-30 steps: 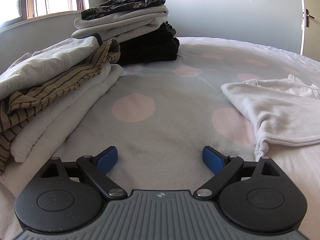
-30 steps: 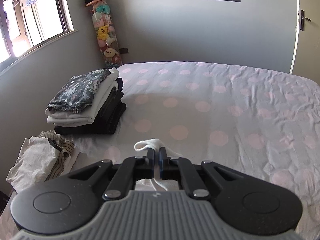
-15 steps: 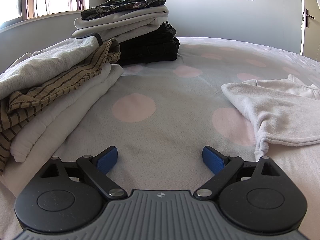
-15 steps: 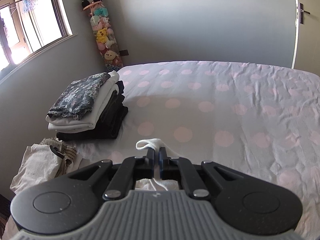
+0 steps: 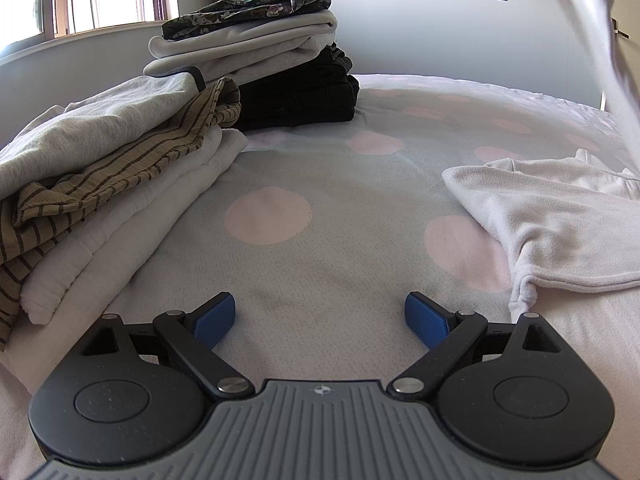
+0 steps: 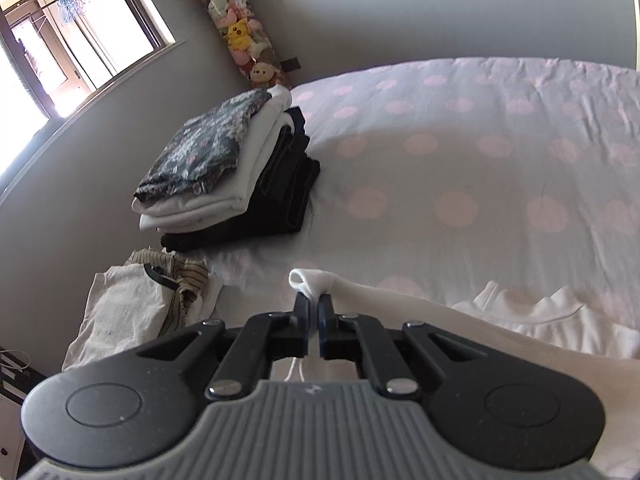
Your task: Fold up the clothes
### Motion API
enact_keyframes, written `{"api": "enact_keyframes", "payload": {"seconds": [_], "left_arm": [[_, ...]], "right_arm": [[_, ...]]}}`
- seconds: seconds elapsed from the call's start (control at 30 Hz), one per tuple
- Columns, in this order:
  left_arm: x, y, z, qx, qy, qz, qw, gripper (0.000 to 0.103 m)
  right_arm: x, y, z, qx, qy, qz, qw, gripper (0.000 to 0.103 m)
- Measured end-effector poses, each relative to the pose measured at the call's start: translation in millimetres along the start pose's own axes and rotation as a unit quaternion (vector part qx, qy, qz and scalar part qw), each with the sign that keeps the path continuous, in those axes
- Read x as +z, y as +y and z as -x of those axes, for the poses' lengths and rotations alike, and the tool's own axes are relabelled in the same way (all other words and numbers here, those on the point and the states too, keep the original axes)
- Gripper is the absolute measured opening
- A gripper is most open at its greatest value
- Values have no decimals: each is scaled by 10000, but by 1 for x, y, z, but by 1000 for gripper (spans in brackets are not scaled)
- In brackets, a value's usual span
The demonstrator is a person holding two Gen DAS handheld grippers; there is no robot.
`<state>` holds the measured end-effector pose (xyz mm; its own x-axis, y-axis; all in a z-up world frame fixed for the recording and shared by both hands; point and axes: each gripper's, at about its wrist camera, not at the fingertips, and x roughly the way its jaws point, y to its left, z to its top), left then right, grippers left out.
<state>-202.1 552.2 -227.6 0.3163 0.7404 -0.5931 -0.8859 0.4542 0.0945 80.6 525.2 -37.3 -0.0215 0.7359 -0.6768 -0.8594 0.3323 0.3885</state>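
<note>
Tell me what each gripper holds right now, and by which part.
The right gripper is shut on the white garment, pinching a bunched edge of the fabric. The left gripper is open over the bedspread, holding nothing.

The left gripper (image 5: 320,316) is held low over the bedspread (image 5: 320,200), its 2 blue-padded jaws spread wide with nothing between them. The right gripper (image 6: 314,306) is raised above the bedspread, its jaws clamped on white fabric (image 6: 316,280).

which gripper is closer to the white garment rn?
Right. The right gripper is shut on a pinched fold of the white garment, lifting it. The left gripper rests open on the bedspread, the garment lying apart to its right.
</note>
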Motion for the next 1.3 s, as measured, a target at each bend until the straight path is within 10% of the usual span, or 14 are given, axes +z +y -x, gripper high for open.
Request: {"api": "enact_keyframes", "payload": {"seconds": [0.57,1.03,1.3], "left_arm": [[-1,0,0,-1,-37,-4,10000,103],[1,1,0,2,-9,-8,10000,103],[1,0,0,13,15,-24,10000,103]], "right_arm": [[-53,-5,-119,172,868,166,9959,17],[-94,-87,-4,-52,309,536,9981,27],[-150,-199,91,-1098,-347,286,9929,36]]}}
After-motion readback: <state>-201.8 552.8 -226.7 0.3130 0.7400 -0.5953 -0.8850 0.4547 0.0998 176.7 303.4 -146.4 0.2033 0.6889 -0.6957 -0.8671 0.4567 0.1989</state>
